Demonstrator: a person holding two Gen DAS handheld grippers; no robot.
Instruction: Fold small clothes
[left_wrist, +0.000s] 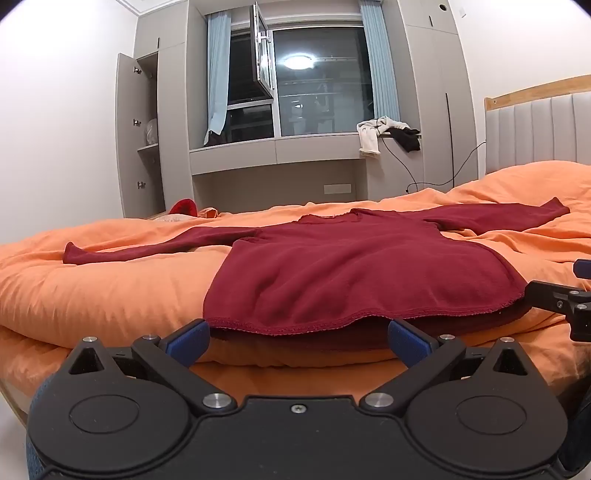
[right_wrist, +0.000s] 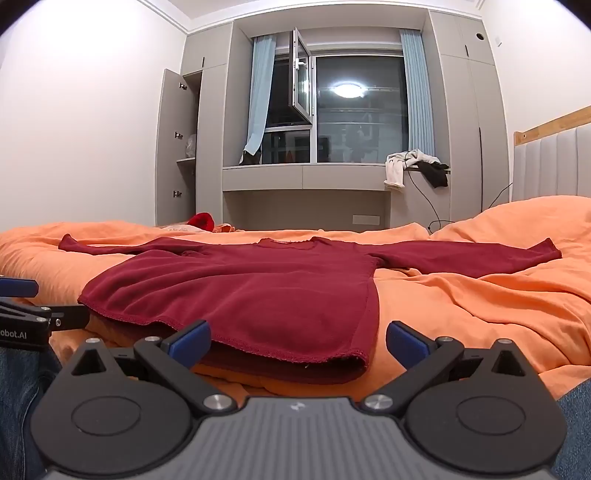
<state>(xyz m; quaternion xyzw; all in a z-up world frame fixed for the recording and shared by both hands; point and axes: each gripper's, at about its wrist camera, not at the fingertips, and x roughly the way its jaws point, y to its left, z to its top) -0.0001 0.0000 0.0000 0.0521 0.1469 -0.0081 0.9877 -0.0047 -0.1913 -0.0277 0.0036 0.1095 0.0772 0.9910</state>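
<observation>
At the bottom of each wrist view the tool fills the foreground: the left gripper (left_wrist: 297, 341) and the right gripper (right_wrist: 297, 341) both have their jaws spread wide with nothing between them, poised just short of the near hem. Just beyond, across the middle of both frames, a dark red sweater (left_wrist: 354, 269) lies flat on the orange bedspread (left_wrist: 110, 295), hem towards the cameras, neckline away, both sleeves stretched out to the sides. No fold shows anywhere, so the folding looks not yet begun: sleeves and body all remain to be turned in. Farther back, upper centre, are a window (left_wrist: 317, 81) and grey cupboards (left_wrist: 147, 136).
</observation>
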